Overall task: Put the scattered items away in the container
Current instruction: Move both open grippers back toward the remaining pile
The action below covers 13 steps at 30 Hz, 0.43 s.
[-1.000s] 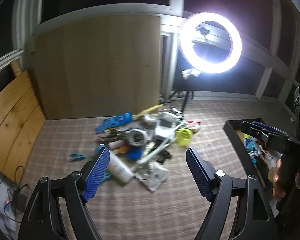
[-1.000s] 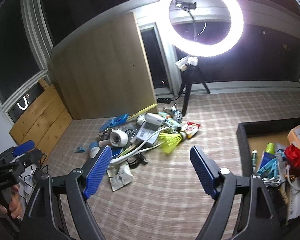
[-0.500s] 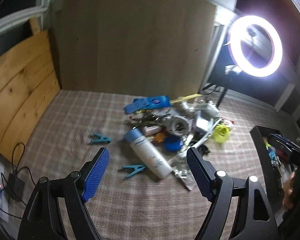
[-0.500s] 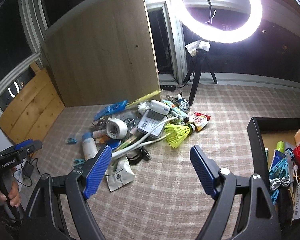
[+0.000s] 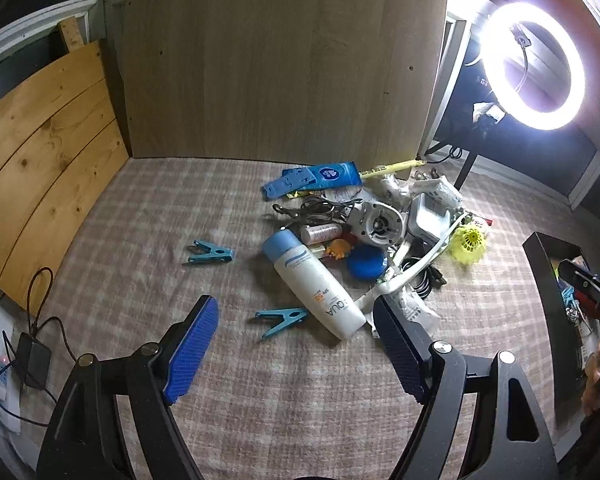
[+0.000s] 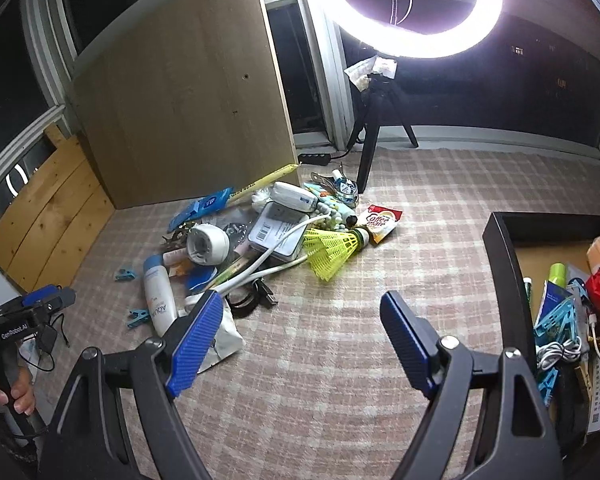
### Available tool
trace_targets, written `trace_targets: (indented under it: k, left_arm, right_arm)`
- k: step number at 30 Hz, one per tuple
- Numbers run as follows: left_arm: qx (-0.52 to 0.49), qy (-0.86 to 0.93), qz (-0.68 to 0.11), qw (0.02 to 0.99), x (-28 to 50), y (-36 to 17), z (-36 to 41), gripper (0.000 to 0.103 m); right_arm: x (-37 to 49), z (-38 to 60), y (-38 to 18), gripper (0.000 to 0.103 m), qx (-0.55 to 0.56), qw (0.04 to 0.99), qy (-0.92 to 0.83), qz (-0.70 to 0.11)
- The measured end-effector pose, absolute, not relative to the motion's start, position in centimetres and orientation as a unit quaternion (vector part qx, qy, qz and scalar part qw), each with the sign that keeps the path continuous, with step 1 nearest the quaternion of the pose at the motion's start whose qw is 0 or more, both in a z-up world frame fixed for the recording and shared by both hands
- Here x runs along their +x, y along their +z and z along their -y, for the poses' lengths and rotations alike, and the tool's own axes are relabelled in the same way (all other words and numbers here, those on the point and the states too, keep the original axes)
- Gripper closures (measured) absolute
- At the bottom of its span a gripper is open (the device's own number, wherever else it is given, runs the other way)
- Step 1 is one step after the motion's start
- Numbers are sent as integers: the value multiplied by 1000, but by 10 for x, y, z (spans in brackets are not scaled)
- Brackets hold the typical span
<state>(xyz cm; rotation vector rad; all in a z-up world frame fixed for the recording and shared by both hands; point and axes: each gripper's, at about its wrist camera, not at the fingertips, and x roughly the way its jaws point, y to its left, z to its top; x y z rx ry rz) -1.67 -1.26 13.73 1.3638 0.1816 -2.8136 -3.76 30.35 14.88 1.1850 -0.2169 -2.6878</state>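
Currently the left tool (image 5: 296, 344) is held wide apart and empty above the checked floor covering (image 5: 148, 240). Just ahead of its pads, at 12 o'clock, a teal clothespin (image 5: 281, 318) is seen lying flat, touching or nearly touching a white sunscreen bottle (image 5: 314, 282) that lies on its side. A second teal clothespin (image 5: 211, 253) lies apart at 11 o'clock. Beyond the bottle, toward 1 o'clock, the heap of scattered items (image 5: 380, 224) is piled, with a yellow shuttlecock (image 5: 470, 243) at its right edge. The right tool (image 6: 302, 340) is likewise spread wide with nothing between its pads. The black container (image 6: 500, 248), already partly filled, is found at 3 o'clock of it, well apart from the heap.
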Motion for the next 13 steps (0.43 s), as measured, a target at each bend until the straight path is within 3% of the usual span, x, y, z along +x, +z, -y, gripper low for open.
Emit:
trace_targets:
  k: [13]
  left_arm:
    - [426, -902, -64, 2, -15, 143, 11, 20]
  right_arm:
    - [-34, -306, 140, 23, 409, 100, -903, 79]
